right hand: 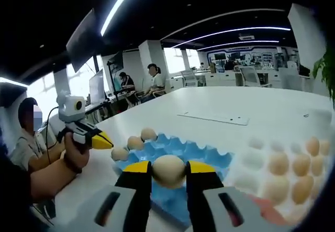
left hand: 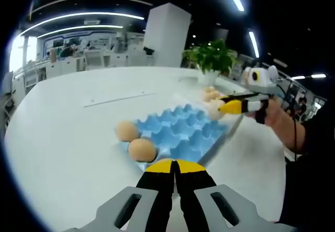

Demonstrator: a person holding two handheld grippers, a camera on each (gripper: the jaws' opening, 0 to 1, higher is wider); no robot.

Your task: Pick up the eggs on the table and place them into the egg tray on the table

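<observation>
The blue egg tray [left hand: 183,132] lies on the white table [left hand: 73,137], with two tan eggs [left hand: 142,150] in its near-left cups. My left gripper [left hand: 175,165] hovers just short of the tray, shut with nothing between its yellow tips. From the right, my right gripper [left hand: 224,107] reaches over the tray's far side, shut on an egg [left hand: 214,109]. In the right gripper view that held egg [right hand: 168,170] sits between the jaws of my right gripper [right hand: 168,168] above the blue tray [right hand: 209,156]. Three eggs [right hand: 135,142] line its far-left edge, near the left gripper [right hand: 102,141].
Several loose eggs [right hand: 293,169] rest on a pale tray at the right of the blue one; they also show behind it as eggs [left hand: 211,92]. A potted plant [left hand: 212,59] stands at the table's far edge. A person's hand [left hand: 277,119] holds the right gripper. People sit at desks [right hand: 31,137] beyond the table.
</observation>
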